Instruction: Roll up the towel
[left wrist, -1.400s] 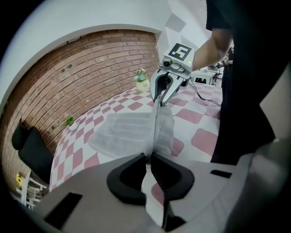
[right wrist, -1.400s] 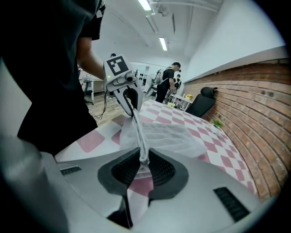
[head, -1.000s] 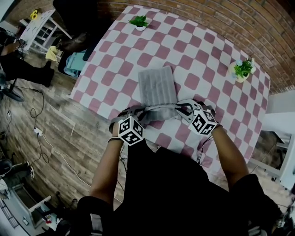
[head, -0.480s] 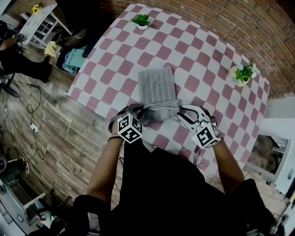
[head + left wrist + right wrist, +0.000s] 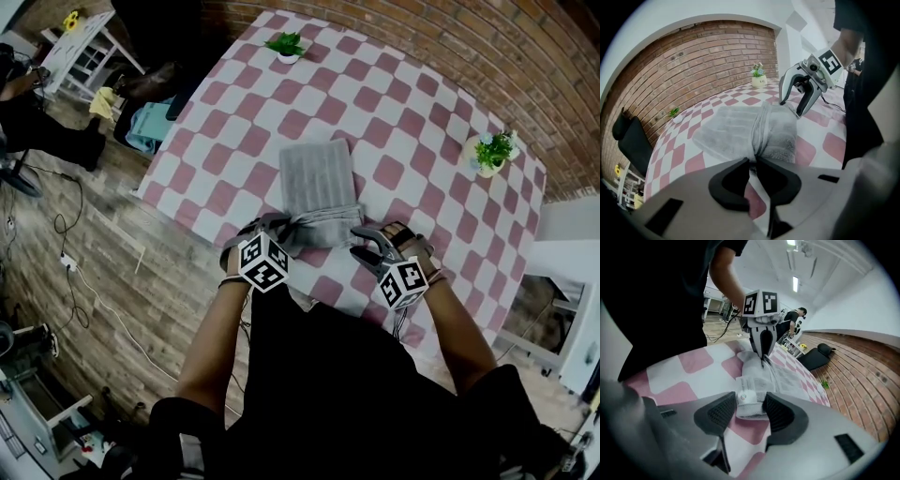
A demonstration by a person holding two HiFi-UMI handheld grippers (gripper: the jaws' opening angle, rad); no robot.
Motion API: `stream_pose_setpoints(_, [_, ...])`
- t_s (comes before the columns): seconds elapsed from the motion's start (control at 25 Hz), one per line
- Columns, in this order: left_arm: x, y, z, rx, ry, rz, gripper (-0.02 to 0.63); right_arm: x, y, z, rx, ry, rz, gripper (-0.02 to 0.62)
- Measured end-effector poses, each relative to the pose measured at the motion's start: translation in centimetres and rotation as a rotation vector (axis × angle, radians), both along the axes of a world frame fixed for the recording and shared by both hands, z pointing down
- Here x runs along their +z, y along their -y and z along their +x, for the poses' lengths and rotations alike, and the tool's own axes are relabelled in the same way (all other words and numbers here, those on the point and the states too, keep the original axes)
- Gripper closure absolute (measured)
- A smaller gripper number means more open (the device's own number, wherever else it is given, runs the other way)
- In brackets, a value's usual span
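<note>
A grey towel (image 5: 319,173) lies on the pink-and-white checked table (image 5: 412,122), its near part rolled into a thick roll (image 5: 323,228) and its far part flat. My left gripper (image 5: 272,225) is shut on the roll's left end, and in the left gripper view the cloth (image 5: 736,131) bunches at the closed jaws of the left gripper (image 5: 753,161). My right gripper (image 5: 364,246) is at the roll's right end. Its jaws have just been opening. The end of the roll (image 5: 757,376) sits between the jaws of the right gripper (image 5: 750,411), with a gap at one pad.
Two small potted plants stand at the far corner (image 5: 286,44) and the right edge (image 5: 487,152) of the table. A brick wall (image 5: 450,37) runs behind it. The near table edge is just under the grippers. Furniture and cables sit on the wooden floor (image 5: 75,244) at the left.
The right gripper has drawn back toward me and a little left at the roll's right end, and its jaws stand wider. The left gripper stays put on the roll.
</note>
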State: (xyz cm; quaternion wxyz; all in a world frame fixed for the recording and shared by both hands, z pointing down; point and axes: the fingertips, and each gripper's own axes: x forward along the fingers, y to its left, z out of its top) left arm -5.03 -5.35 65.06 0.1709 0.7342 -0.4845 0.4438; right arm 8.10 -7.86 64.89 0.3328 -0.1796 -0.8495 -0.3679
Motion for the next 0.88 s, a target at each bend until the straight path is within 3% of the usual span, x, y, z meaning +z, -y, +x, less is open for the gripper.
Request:
stream_pose_setpoints(0.2, [-0.5, -0.2, -0.5, -0.028, -0.013, 0.028, 0.538, 1.3, 1.0, -1.1, -0.007, -0.041, -0.017, 0.410])
stream_pose_setpoints(0.32, [-2.2, -0.8, -0.8, -0.074, -0.048, 0.090, 0.477, 1.3, 1.1, -1.0, 0.001, -0.047, -0.043, 0.405])
stream_pose_setpoints(0.4, [-3.5, -1.6, -0.2, -0.053, -0.061, 0.135, 0.437, 1.5, 1.1, -1.0, 0.000, -0.051, -0.049, 0.406])
stream_pose_setpoints(0.52, [-3.7, -3.2, 1.9, 0.084, 0.022, 0.156, 0.364, 1.7, 1.0, -1.3, -0.003, -0.059, -0.059, 0.407])
stream_pose_setpoints(0.64, [-1.9, -4.1, 3.8, 0.228, 0.155, 0.129, 0.345, 1.8, 0.9, -1.2, -0.007, -0.070, -0.068, 0.407])
stream_pose_setpoints(0.76, [-0.1, -3.5, 3.5, 0.272, 0.241, 0.079, 0.347, 1.8, 0.9, -1.1, -0.009, -0.077, -0.068, 0.408])
stream_pose_setpoints(0.88, [0.9, -2.8, 3.0, 0.296, 0.266, 0.030, 0.370, 1.8, 1.0, -1.2, -0.007, -0.074, -0.067, 0.410])
